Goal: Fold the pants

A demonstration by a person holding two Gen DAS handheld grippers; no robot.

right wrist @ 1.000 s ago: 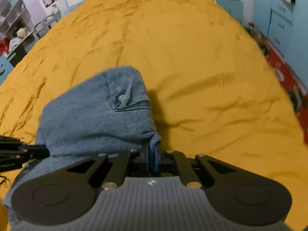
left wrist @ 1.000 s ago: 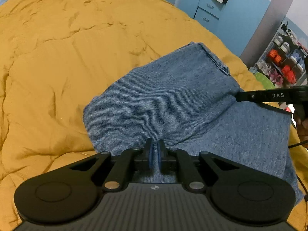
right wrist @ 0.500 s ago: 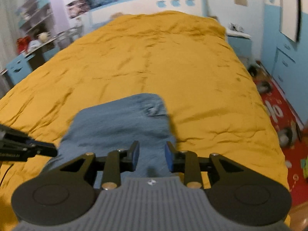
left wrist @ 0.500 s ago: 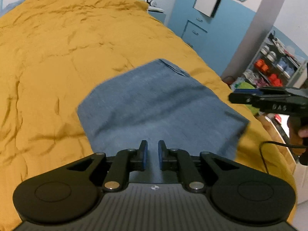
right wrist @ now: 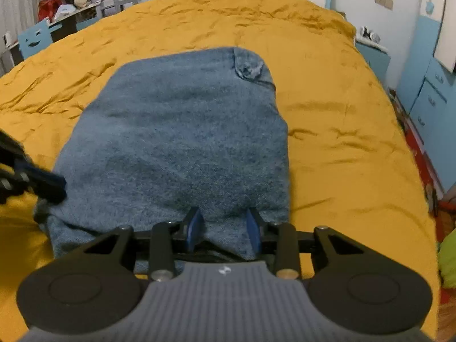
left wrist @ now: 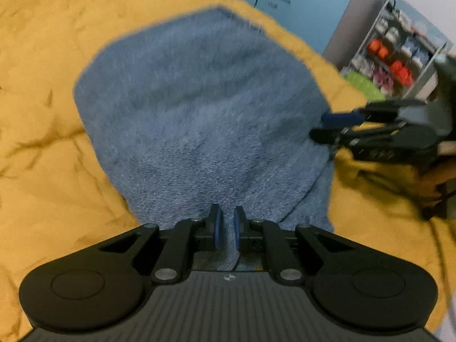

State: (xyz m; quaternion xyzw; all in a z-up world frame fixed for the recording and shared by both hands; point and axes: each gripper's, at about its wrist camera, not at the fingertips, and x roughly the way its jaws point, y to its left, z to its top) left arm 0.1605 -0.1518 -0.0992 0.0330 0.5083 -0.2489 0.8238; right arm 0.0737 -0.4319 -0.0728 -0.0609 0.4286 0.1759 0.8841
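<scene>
The blue denim pants [left wrist: 199, 114] lie folded into a compact block on the yellow bedspread [left wrist: 42, 148]; they also show in the right wrist view [right wrist: 182, 142], with a pocket corner at the far end. My left gripper [left wrist: 226, 223] is open by a narrow gap, just above the pants' near edge, holding nothing. My right gripper [right wrist: 223, 223] is open wide over the near edge of the fold, empty. The right gripper also appears at the pants' right edge in the left wrist view [left wrist: 330, 126]. The left gripper shows at the left of the right wrist view [right wrist: 42, 182].
The yellow bedspread [right wrist: 327, 128] covers the whole bed. Blue cabinets [right wrist: 430, 91] stand along the right side, with a nightstand [right wrist: 370, 48] by the headboard. A shelf with shoes [left wrist: 399, 57] stands beyond the bed's edge. A desk and chair [right wrist: 37, 37] are at the far left.
Both grippers let go of the denim and opened. The fold now lies flat on the bed. Both grippers have come back down close over the pants' edges.
</scene>
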